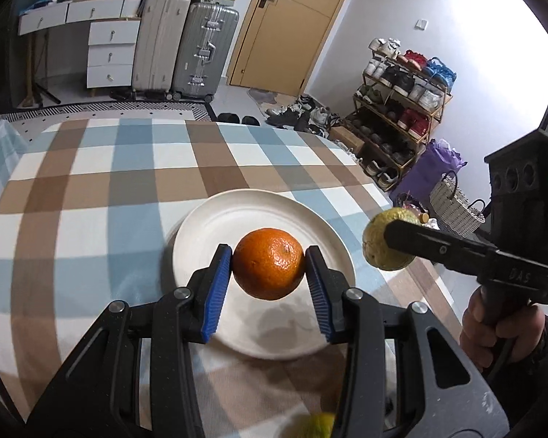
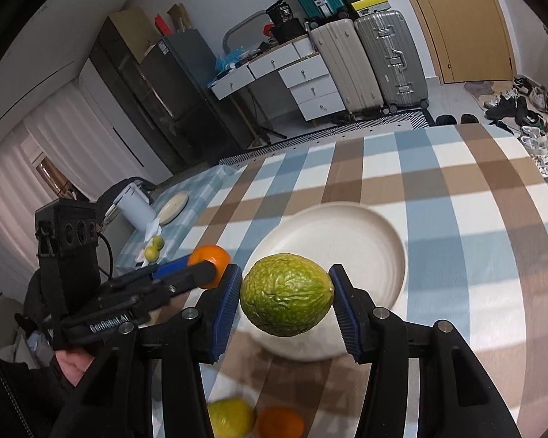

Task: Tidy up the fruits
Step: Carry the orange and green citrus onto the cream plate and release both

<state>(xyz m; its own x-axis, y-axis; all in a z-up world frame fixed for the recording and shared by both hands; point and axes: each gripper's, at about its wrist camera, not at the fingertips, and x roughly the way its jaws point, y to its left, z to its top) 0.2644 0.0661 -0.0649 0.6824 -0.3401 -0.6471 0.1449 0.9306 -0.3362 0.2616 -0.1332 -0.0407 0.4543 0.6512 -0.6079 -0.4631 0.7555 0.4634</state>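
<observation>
The right gripper clamps a wrinkled green fruit above the white plate. Just to its left, the left gripper carries an orange over the checked tablecloth.

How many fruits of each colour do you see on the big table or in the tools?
Orange: 2, one in the left tool, one on the cloth
Green: 1, in the right tool
Yellow: 1, on the cloth
Total: 4

White plate bare and reachable, two loose fruits crowding its near edge
</observation>
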